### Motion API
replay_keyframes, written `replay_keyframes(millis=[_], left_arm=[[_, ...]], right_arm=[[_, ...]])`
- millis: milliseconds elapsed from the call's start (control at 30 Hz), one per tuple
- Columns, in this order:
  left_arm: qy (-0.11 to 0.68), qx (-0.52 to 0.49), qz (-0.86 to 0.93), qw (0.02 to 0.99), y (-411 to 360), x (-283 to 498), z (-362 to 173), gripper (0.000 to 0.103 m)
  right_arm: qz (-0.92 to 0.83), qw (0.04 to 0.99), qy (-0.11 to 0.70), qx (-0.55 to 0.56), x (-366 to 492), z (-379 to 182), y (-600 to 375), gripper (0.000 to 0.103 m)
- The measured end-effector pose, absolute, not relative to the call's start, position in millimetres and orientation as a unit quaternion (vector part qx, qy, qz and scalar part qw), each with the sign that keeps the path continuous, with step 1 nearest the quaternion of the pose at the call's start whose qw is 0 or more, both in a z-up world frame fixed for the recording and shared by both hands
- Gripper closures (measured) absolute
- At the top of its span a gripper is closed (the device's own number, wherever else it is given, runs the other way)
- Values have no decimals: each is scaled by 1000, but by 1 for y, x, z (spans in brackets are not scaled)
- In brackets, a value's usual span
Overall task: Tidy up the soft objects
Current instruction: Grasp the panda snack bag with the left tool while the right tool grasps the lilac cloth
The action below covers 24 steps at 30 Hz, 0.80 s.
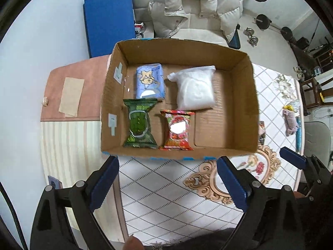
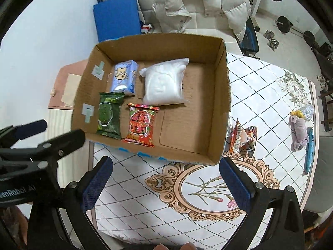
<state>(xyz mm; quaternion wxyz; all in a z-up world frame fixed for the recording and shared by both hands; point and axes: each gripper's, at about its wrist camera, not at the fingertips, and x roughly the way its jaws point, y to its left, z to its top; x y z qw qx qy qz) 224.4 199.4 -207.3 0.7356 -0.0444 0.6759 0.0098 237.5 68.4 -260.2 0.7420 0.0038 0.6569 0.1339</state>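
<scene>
An open cardboard box (image 1: pixel 239 112) (image 2: pixel 216 112) stands on the table. Inside lie a blue tissue pack (image 1: pixel 149 81) (image 2: pixel 124 76), a white soft bag (image 1: pixel 194 87) (image 2: pixel 163 83), a green wipes pack (image 1: pixel 139 123) (image 2: pixel 109 115) and a red wipes pack (image 1: pixel 177 130) (image 2: pixel 141 124). My left gripper (image 1: pixel 168 179) is open and empty, just in front of the box's near wall. My right gripper (image 2: pixel 166 179) is open and empty, in front of the box's near right corner. A snack packet (image 2: pixel 242 138) lies right of the box. A pink cloth (image 1: pixel 290 121) (image 2: pixel 299 133) lies at the table's right edge.
The table has a patterned white cloth (image 1: pixel 166 198) (image 2: pixel 158 208) and a pink mat (image 1: pixel 83 87) at the left with a paper slip (image 1: pixel 70 96). A white puffer jacket (image 1: pixel 195 8) lies on a seat behind. Dumbbells (image 2: pixel 270 38) lie on the floor.
</scene>
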Motion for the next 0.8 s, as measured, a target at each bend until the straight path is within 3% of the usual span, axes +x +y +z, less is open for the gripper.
replay_keyframes(millis=[233,433,600,800], left_arm=[[625,-26,19,780,158,221,-171,7],[605,42,-51,794,58,248,-170,7],[637,207,-149,727,-52,283,-227,7],[669,367,-184,620,-130,295,-326,7]], right_arm=[[131,782,609,25,223,-226,28,0],[108,789,600,76,227,-220,-76,0],[44,766,637,76,231,-253,-180,0],[-23,734,671,102,237,-307,-283,0]])
